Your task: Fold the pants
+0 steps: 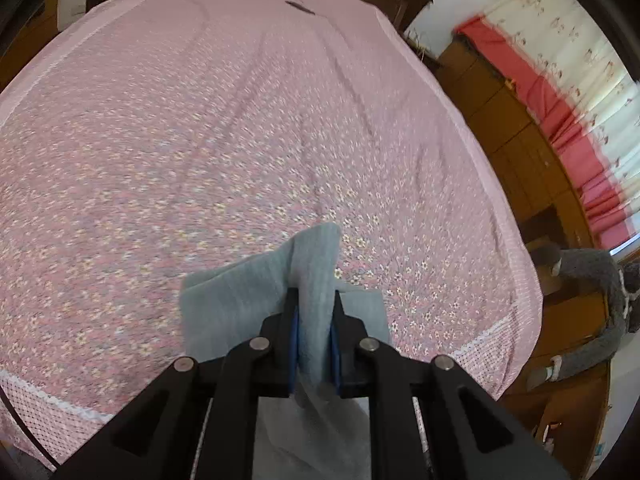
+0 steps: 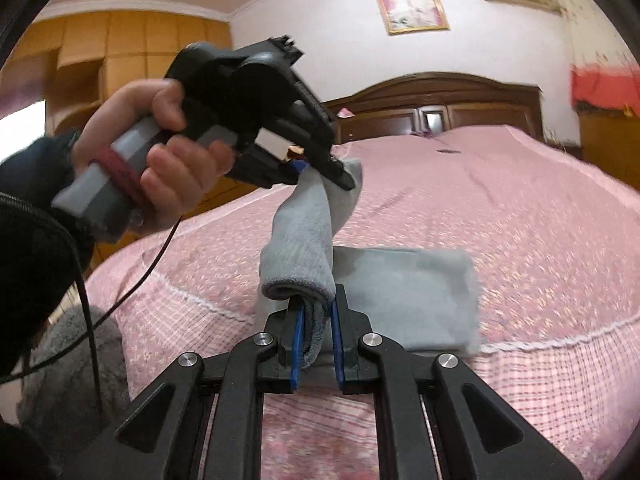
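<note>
A bed [image 2: 500,208] under a pink floral bedspread [image 1: 200,140] carries grey pants [image 2: 404,292], partly folded near its foot edge. The left gripper [image 1: 314,320] and right gripper [image 2: 318,332] each have jaws clamped on lifted pants fabric.

Soft, even daylight is filling both views; no hard shadows are showing. Bright glare is washing out the white floral curtain with red band [image 1: 568,80]. Motion blur is smearing the pink flower-print bedspread [image 1: 200,140] and room edges. Fisheye distortion is bowing the dark wooden headboard [image 2: 436,104]; black vignette is ringing the corners.
</note>
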`<control>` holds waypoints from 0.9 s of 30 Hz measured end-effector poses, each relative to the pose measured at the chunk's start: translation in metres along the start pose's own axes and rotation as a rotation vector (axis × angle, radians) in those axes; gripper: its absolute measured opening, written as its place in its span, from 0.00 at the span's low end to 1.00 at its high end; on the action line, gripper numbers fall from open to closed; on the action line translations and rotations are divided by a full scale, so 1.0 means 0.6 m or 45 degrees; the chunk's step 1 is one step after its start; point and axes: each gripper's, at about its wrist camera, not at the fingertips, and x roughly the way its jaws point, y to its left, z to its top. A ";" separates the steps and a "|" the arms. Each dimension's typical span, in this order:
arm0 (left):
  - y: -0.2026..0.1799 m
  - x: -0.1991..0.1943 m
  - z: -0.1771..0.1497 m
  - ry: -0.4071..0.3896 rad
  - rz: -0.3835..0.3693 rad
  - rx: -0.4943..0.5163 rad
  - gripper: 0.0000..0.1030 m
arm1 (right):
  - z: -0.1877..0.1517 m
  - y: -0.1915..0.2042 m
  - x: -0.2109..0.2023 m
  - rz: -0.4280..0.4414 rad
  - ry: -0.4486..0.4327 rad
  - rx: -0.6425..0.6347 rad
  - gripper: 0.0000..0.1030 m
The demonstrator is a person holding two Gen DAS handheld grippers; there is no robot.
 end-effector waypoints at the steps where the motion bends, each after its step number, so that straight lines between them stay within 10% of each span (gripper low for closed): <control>1: -0.010 0.011 0.002 0.013 0.008 0.008 0.12 | -0.001 -0.013 0.000 -0.006 0.006 0.031 0.12; 19: -0.149 0.135 -0.013 0.133 0.083 0.280 0.14 | -0.036 -0.102 -0.032 -0.084 0.063 0.219 0.12; 27: -0.146 0.191 -0.028 0.177 -0.015 0.323 0.45 | -0.062 -0.106 -0.008 -0.150 0.190 0.232 0.15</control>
